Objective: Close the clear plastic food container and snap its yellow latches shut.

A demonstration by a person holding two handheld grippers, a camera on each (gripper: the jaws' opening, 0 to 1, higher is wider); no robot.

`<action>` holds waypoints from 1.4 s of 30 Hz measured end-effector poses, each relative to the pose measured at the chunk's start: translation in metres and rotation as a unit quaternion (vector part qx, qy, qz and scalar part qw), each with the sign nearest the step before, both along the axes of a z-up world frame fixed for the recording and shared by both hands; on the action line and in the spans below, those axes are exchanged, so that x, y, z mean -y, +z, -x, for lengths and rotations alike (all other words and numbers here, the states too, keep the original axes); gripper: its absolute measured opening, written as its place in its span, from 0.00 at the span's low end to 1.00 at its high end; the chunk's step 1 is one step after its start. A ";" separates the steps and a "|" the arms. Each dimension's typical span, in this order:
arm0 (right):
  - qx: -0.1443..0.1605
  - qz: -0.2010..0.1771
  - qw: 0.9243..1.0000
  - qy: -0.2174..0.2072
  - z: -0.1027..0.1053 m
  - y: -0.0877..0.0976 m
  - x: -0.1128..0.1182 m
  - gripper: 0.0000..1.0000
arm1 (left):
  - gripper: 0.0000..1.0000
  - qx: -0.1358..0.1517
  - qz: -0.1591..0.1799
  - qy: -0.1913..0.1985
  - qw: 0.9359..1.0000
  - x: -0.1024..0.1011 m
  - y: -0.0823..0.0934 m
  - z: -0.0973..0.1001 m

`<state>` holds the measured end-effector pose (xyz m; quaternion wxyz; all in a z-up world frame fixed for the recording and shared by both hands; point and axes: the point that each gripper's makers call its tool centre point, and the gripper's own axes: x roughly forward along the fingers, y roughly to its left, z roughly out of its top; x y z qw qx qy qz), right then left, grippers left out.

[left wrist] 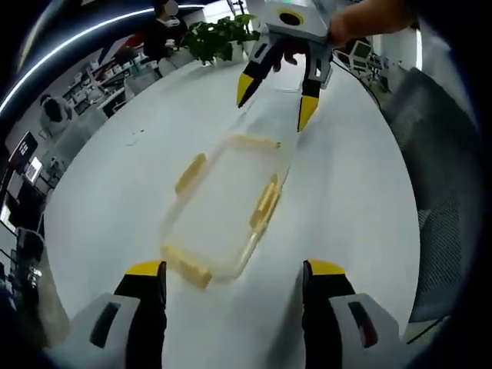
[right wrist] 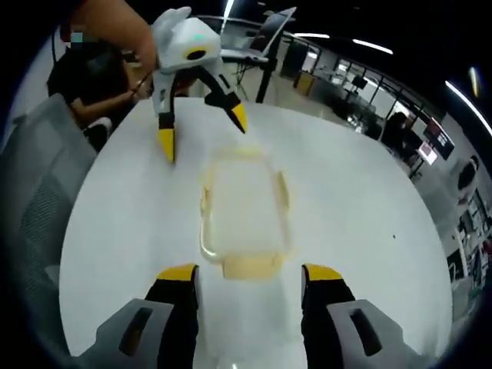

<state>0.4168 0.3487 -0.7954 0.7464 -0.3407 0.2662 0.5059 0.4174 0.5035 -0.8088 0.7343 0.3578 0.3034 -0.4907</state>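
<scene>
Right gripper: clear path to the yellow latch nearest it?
Probably yes. The right gripper is open, and the near yellow latch of the clear container lies just ahead between its jaws on the white table. Nothing sits between them; the left gripper hangs at the far end.

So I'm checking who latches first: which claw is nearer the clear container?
Hard to call. The left claw and right claw each sit open at opposite short ends of the container, neither touching it.
</scene>
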 end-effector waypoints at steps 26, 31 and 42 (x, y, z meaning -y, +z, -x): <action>-0.035 0.049 0.998 0.026 -0.010 -0.024 -0.003 0.52 | 0.63 -0.016 -0.074 -0.094 0.993 -0.017 -0.014 -0.027; -0.048 0.055 0.997 0.029 -0.011 -0.029 -0.005 0.52 | 0.63 -0.029 -0.090 -0.114 0.989 -0.020 -0.019 -0.030; -0.079 0.062 0.994 0.038 -0.008 -0.040 -0.008 0.52 | 0.62 -0.032 -0.113 -0.159 0.980 -0.015 -0.020 -0.041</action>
